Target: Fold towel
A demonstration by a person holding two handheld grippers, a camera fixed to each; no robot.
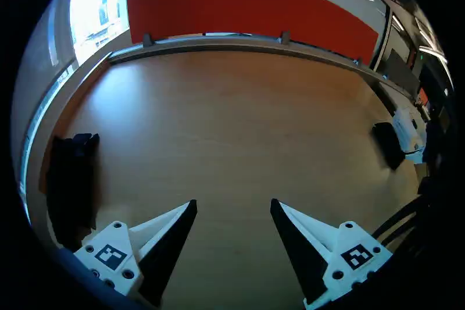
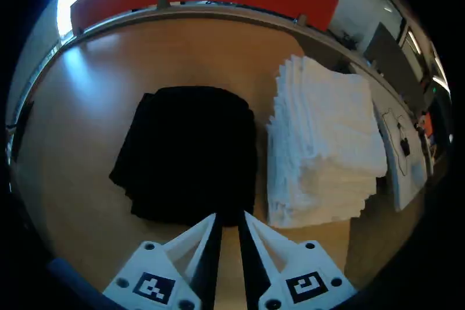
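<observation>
Black towel (image 2: pixel 186 153) lies folded just ahead of my right gripper (image 2: pixel 228 220), its near edge square across the jaws. Outline nearly square, long axis unclear. Right jaws are nearly together with tips at that edge; cannot tell if cloth is pinched. White stack (image 2: pixel 325 141) sits just right of it. Left gripper (image 1: pixel 233 205) jaws are wide apart over the table (image 1: pixel 232 112). Step, as I judge it: take the top layer only and lift clear of the white stack.
</observation>
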